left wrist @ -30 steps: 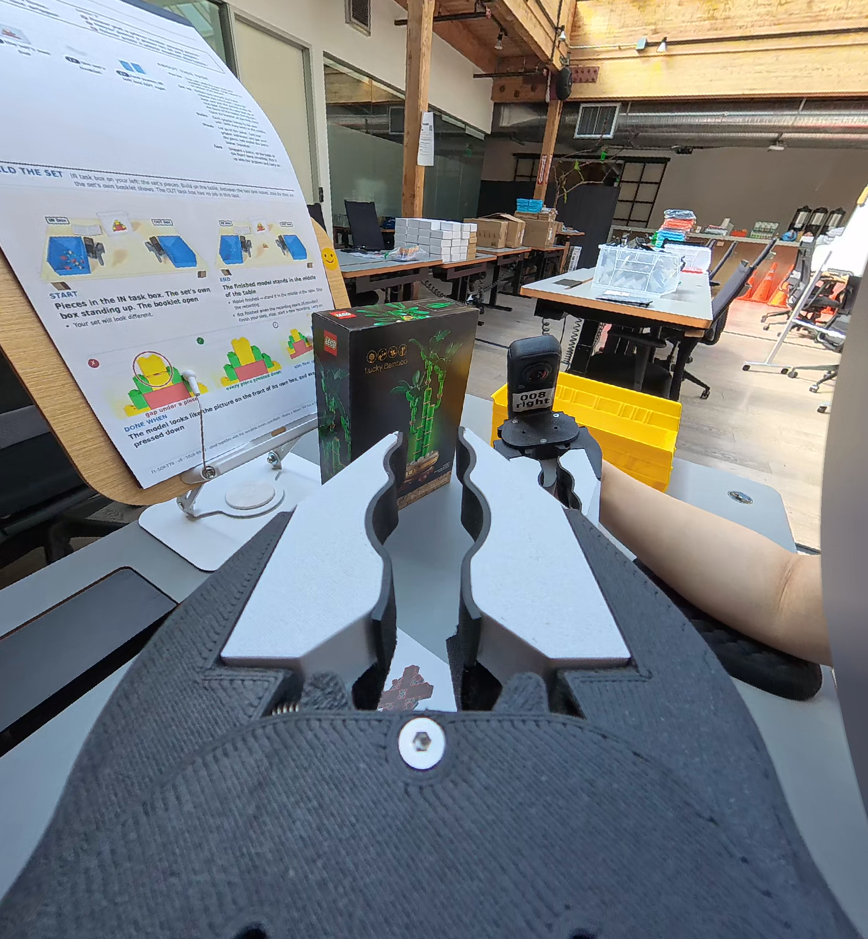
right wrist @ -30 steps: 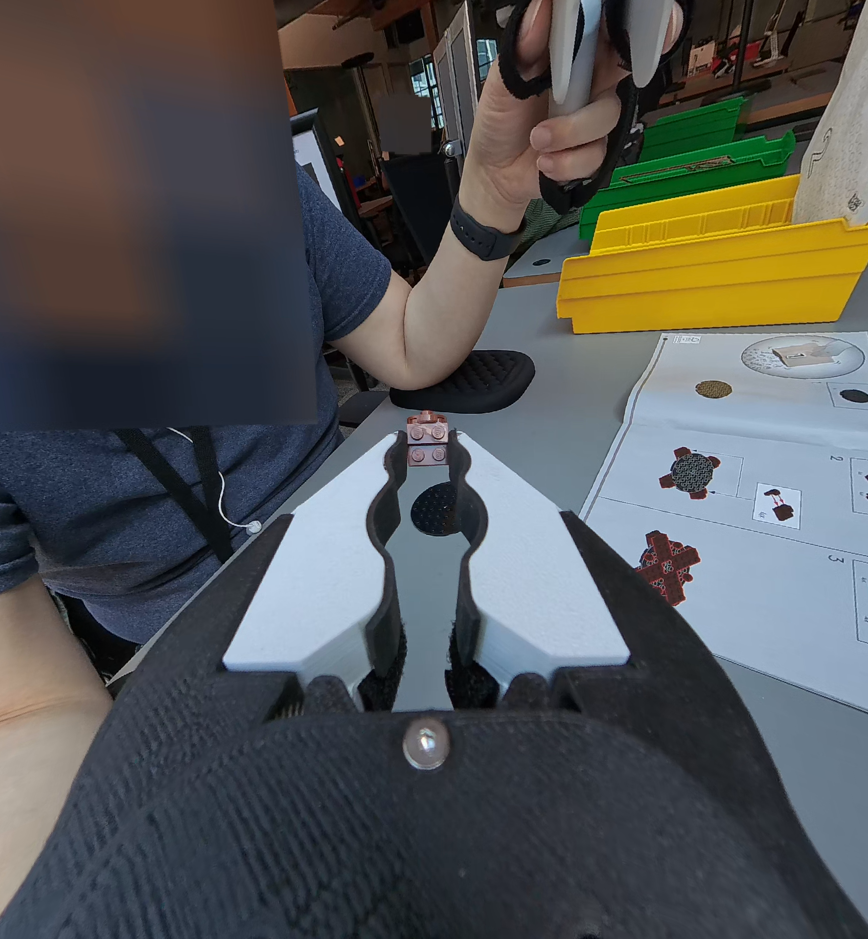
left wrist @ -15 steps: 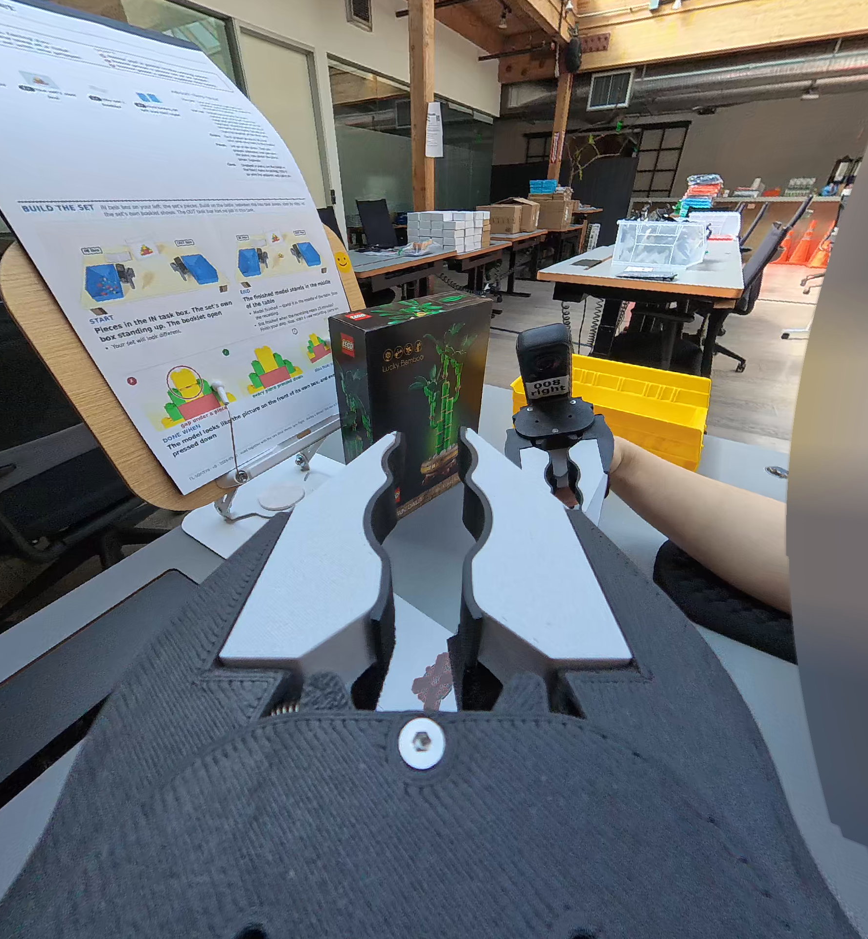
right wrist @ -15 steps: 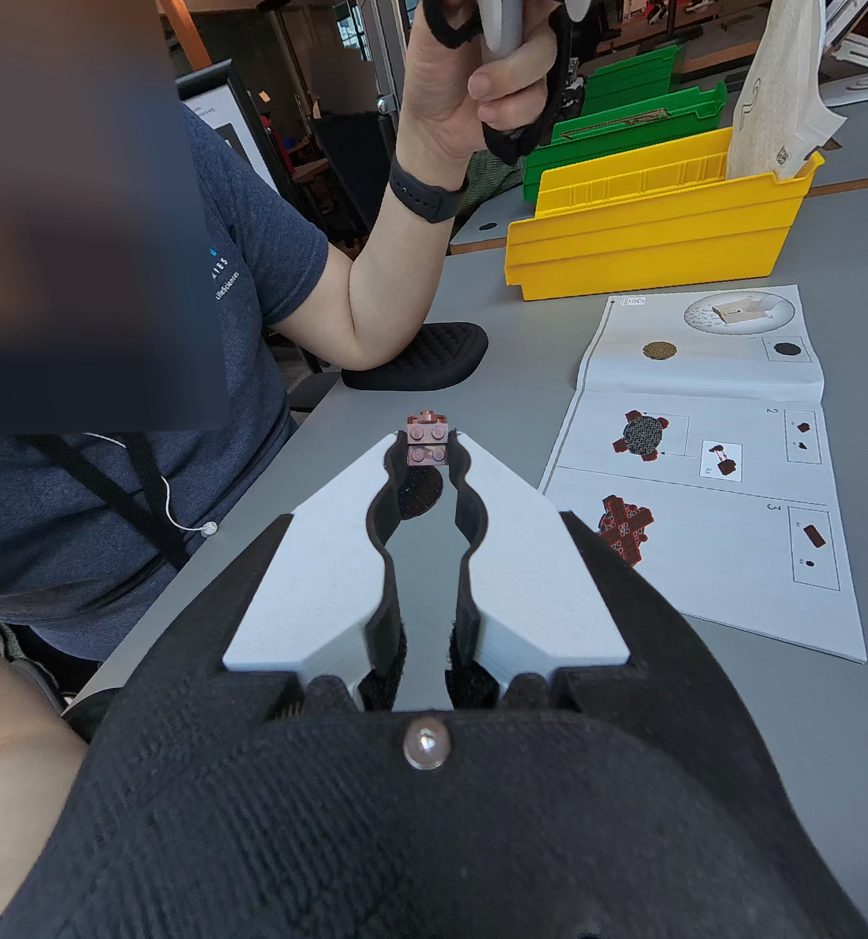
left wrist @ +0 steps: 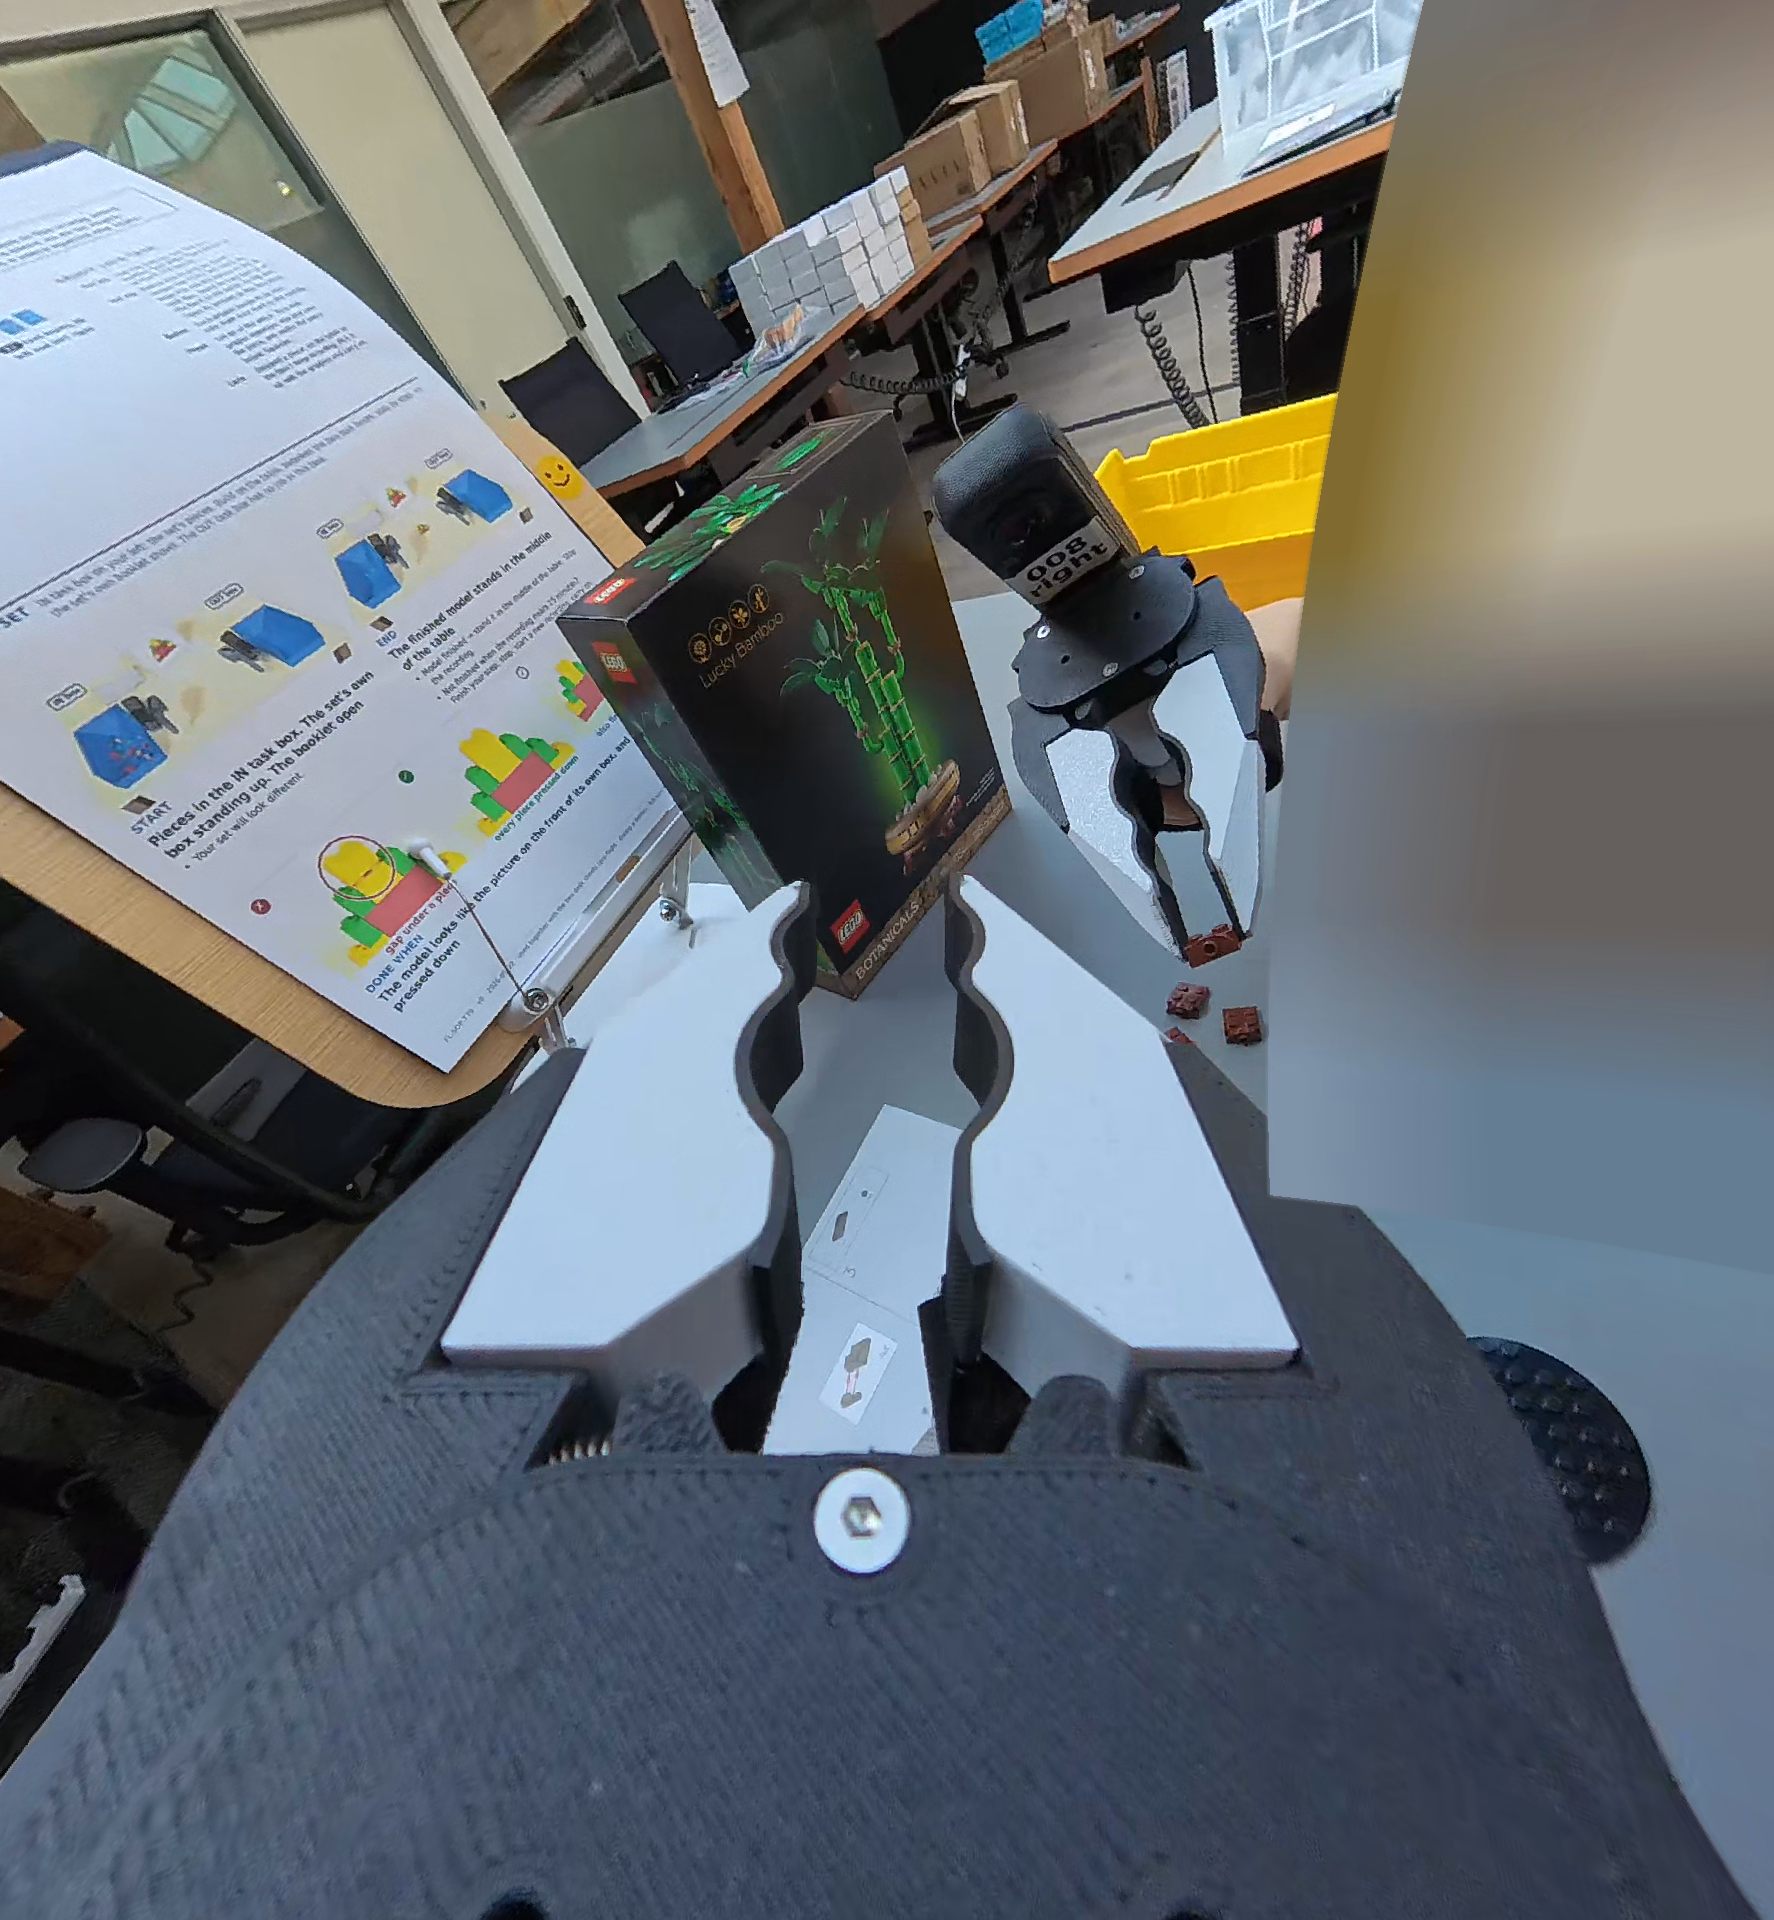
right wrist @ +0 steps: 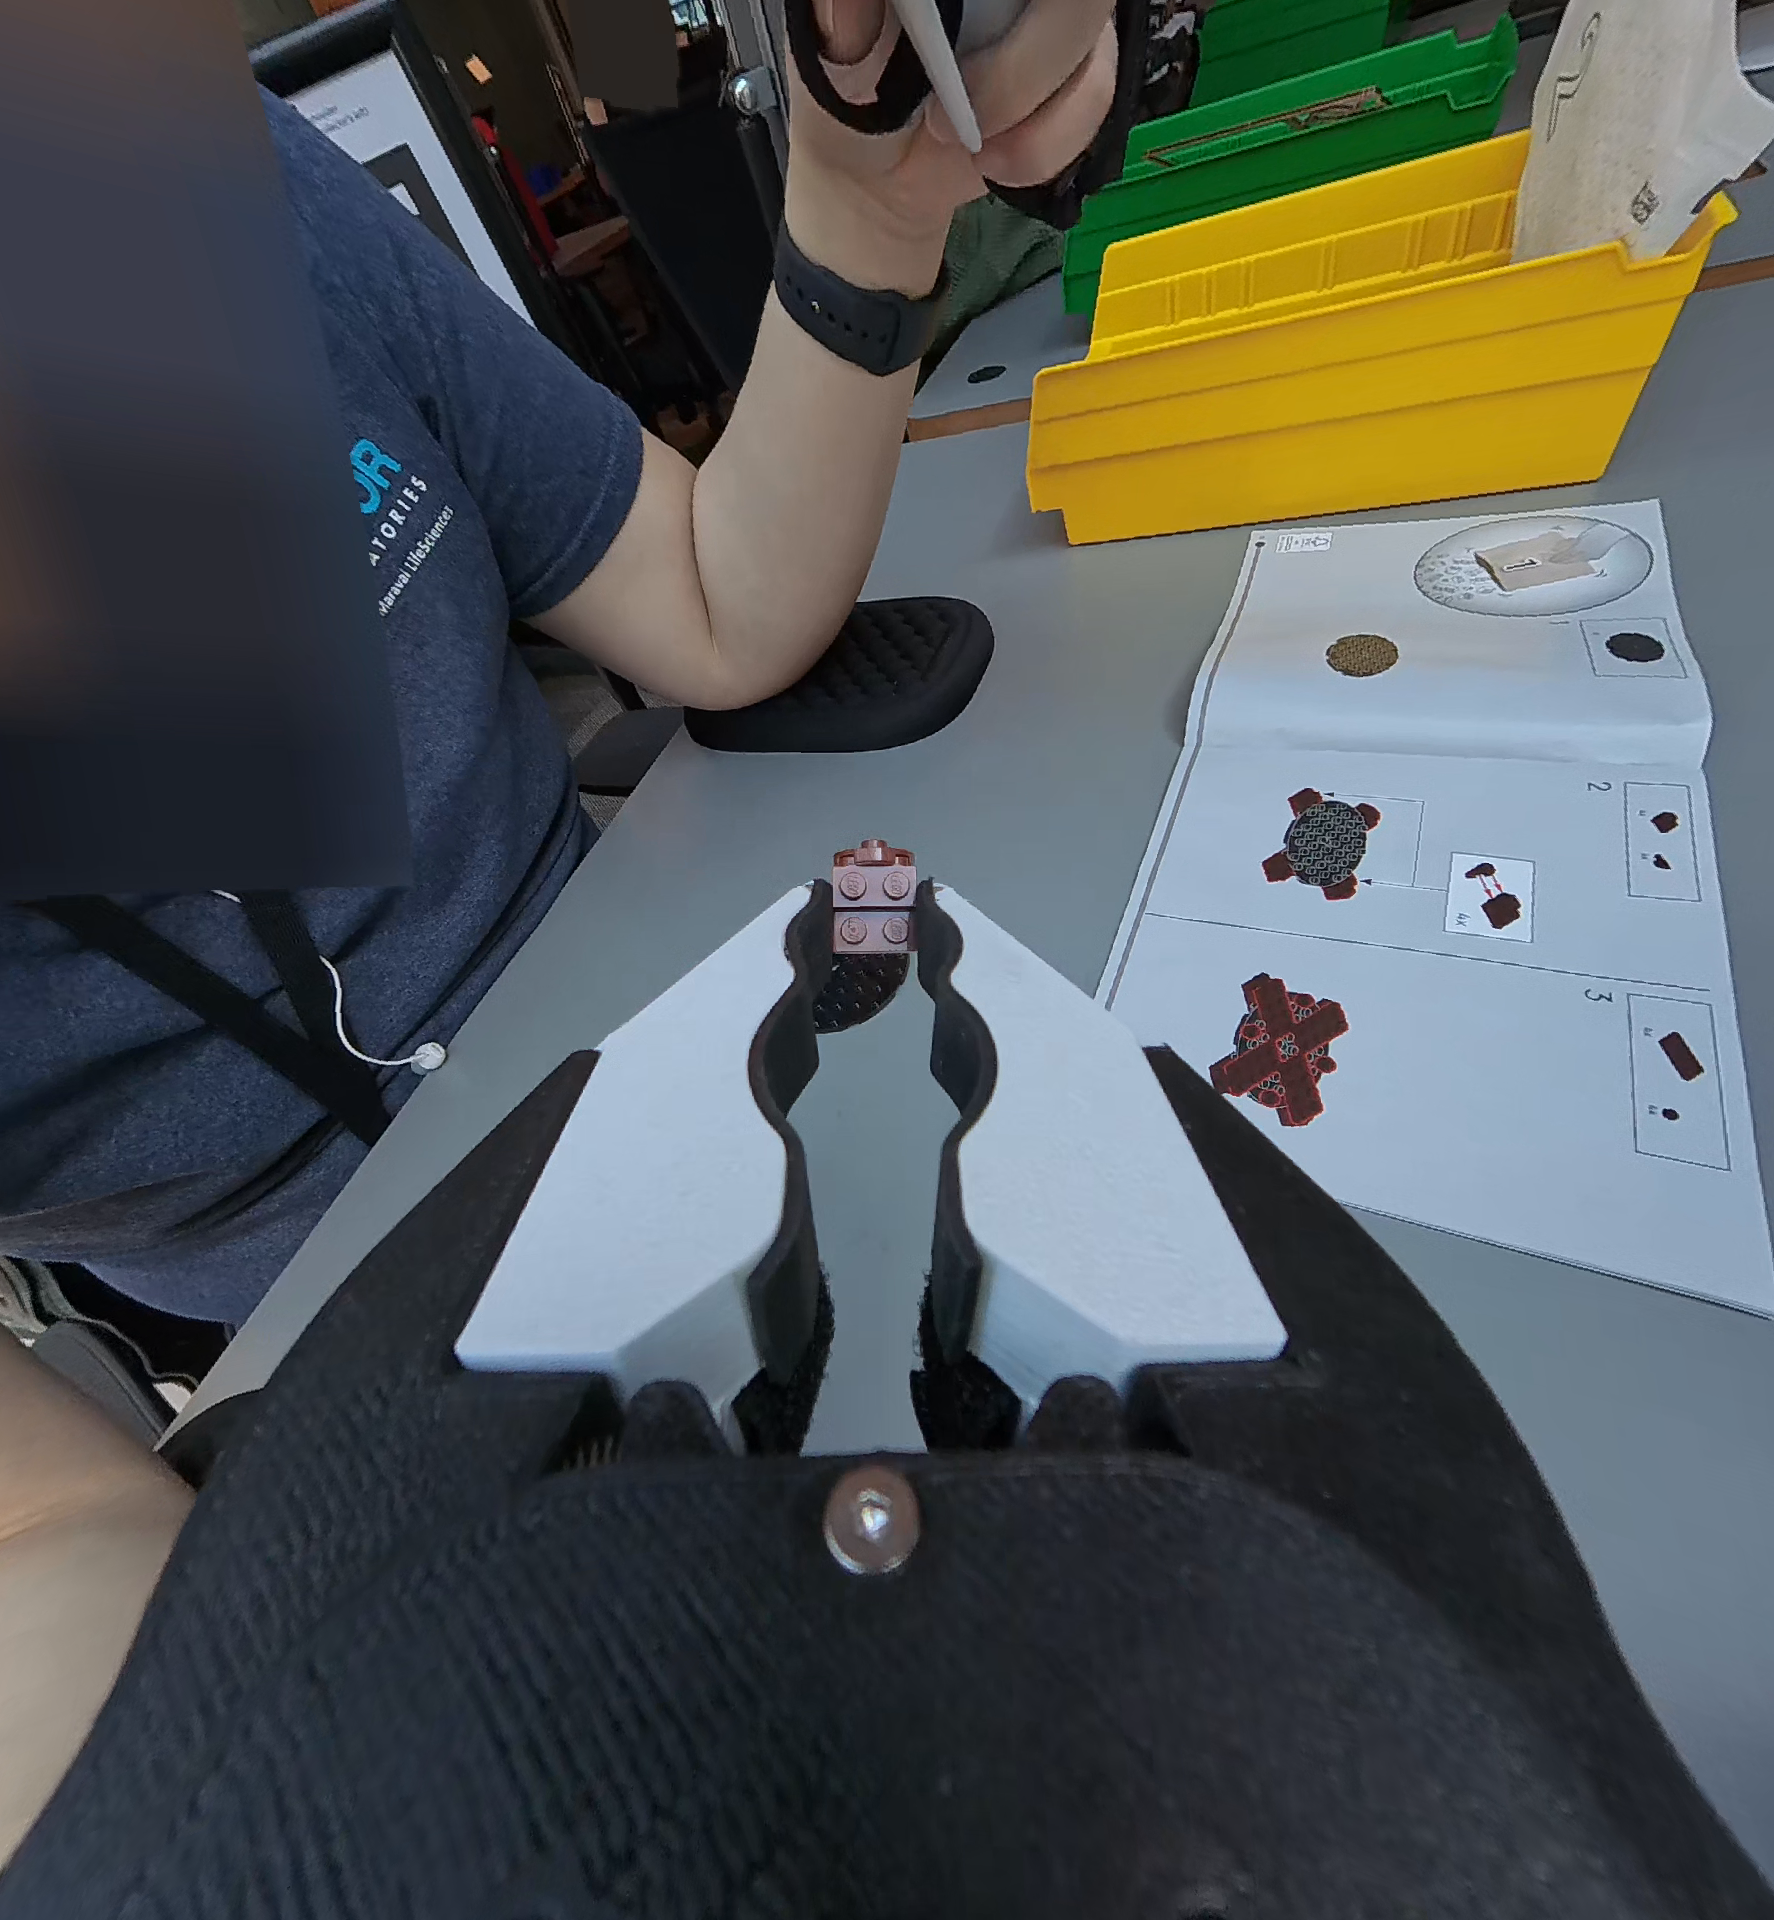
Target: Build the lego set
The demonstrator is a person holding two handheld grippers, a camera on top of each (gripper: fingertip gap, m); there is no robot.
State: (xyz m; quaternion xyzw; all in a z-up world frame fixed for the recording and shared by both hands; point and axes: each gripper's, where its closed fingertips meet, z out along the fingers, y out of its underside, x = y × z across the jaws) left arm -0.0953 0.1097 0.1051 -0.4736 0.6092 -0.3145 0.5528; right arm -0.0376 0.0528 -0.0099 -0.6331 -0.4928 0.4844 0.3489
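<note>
Pinching a studded reddish-brown brick (right wrist: 872, 902) — right tongs (right wrist: 870, 904), left tongs (left wrist: 870, 906) parted, empty — over matte grey table (right wrist: 1018, 790)

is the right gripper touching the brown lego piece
Touching. The right wrist view shows the right gripper pinching the reddish-brown lego piece between both fingertips, no gap.

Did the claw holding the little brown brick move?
Yes. The right gripper came down toward the table, from level with the set box, holding the brown brick.

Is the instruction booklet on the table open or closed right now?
Open. The instruction booklet lies spread flat on the grey table, its fold crease visible and numbered build-step pictures facing up, beside the yellow bin.
</note>
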